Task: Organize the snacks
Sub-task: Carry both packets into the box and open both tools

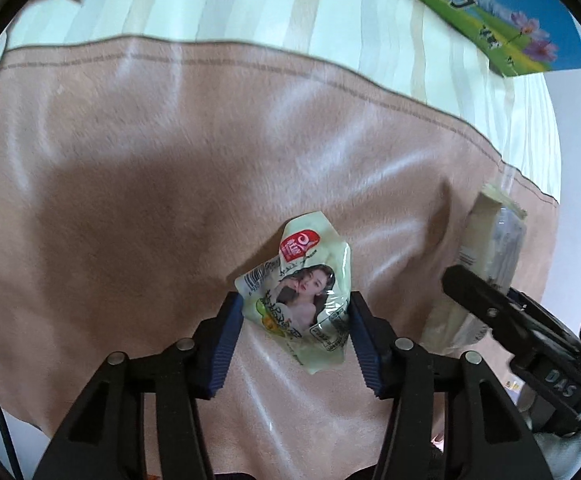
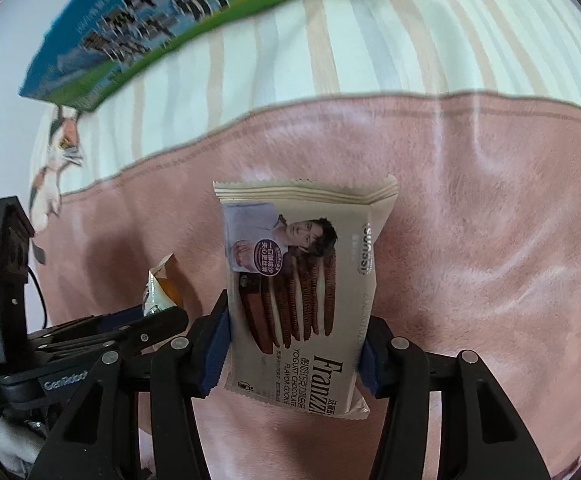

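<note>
Both grippers are loaded. The left gripper (image 1: 295, 316) has its jaws clamped on a small green packet (image 1: 298, 292), held above the pink blanket (image 1: 130, 200). The right gripper (image 2: 296, 344) has its jaws clamped on a cookie pack (image 2: 302, 288), also held clear of the blanket. A milk box (image 2: 178, 20) lies well apart on the striped sheet (image 2: 330, 48). Judgement: both snacks are picked up but neither is placed; no sorted group is visible, so delivery remains outstanding.

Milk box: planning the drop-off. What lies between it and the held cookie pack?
Right wrist view: only bare pink blanket and striped sheet separate milk box and cookie pack.
</note>
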